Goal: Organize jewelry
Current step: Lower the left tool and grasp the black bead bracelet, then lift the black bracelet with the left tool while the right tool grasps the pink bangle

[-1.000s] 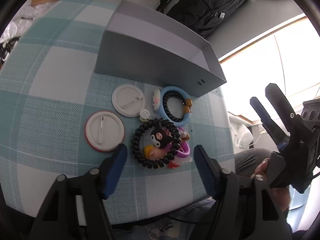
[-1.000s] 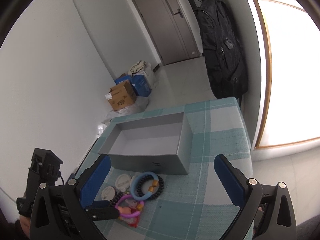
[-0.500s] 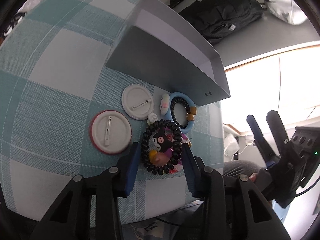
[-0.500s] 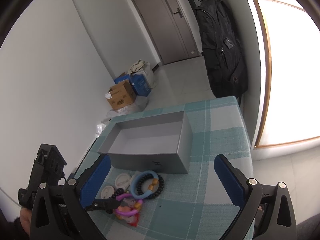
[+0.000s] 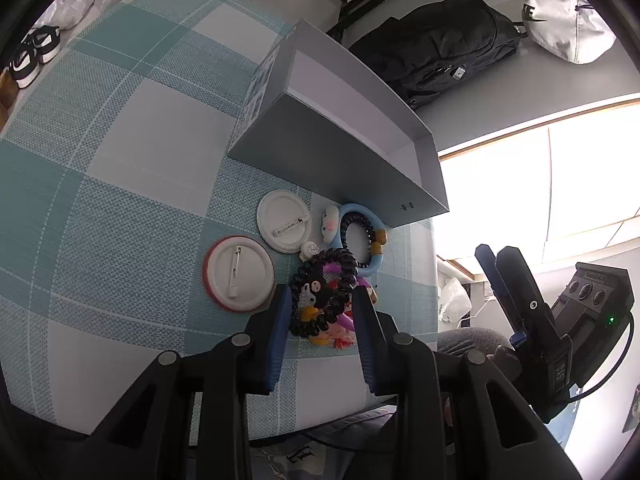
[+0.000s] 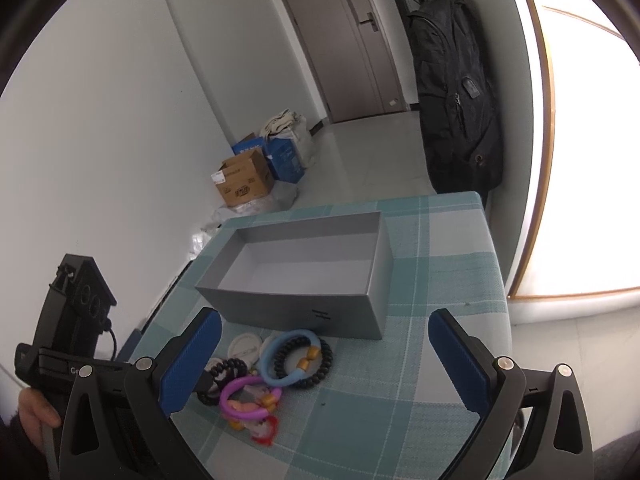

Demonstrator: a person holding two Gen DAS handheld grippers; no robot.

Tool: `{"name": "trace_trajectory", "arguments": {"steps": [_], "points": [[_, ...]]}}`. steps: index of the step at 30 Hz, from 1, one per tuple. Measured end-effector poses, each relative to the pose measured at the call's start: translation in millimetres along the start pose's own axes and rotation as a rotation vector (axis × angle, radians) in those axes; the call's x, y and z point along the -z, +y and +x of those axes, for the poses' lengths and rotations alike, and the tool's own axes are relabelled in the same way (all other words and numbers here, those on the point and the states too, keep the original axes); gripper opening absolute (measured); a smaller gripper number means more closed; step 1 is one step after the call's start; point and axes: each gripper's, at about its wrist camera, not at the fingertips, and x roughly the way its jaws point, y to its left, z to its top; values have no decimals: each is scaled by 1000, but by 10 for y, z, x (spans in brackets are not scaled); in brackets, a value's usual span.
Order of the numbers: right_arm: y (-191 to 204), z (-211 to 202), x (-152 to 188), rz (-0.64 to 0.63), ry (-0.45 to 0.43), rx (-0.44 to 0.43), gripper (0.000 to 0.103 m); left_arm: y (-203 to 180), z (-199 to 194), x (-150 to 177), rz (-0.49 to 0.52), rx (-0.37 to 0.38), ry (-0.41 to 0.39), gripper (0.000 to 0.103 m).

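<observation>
A pile of jewelry lies in front of an open grey box [image 5: 352, 160] on the checked tablecloth. My left gripper [image 5: 320, 304] is shut on a black spiral hair tie with a cartoon charm [image 5: 320, 288], squeezing it into an oval. A purple ring [image 6: 244, 396] lies under it. A blue ring [image 5: 362, 236] with a black bead bracelet, and two round pin badges [image 5: 240, 276] [image 5: 285, 220], lie beside it. My right gripper [image 6: 320, 356] is open and empty, held above the table's near edge. The grey box [image 6: 312, 268] is empty.
The table edge [image 5: 434, 280] drops off right of the pile. A black backpack [image 6: 452, 92] hangs by the door. Cardboard boxes [image 6: 244, 180] stand on the floor beyond the table.
My left gripper has moved down onto the pile and closed on the black spiral hair tie, squeezing it narrower. The right gripper has stayed open and nearly still.
</observation>
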Motion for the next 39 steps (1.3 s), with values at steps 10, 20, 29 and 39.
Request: {"name": "trace_trajectory", "arguments": {"steps": [10,20,29,39], "points": [[98,23,34,-52,3,12,103,25,0,-13,36,-92,-40,9],[158,34,53,-70,43,-31,103,8,-43,-47,46,-90,-85,5],[411,187,288,-111,190,-182,102,9,-343,-51,27,23,-163,5],[398,534,472,1,324,-179,90,-12,-531,-84,26,74,-202,5]]}}
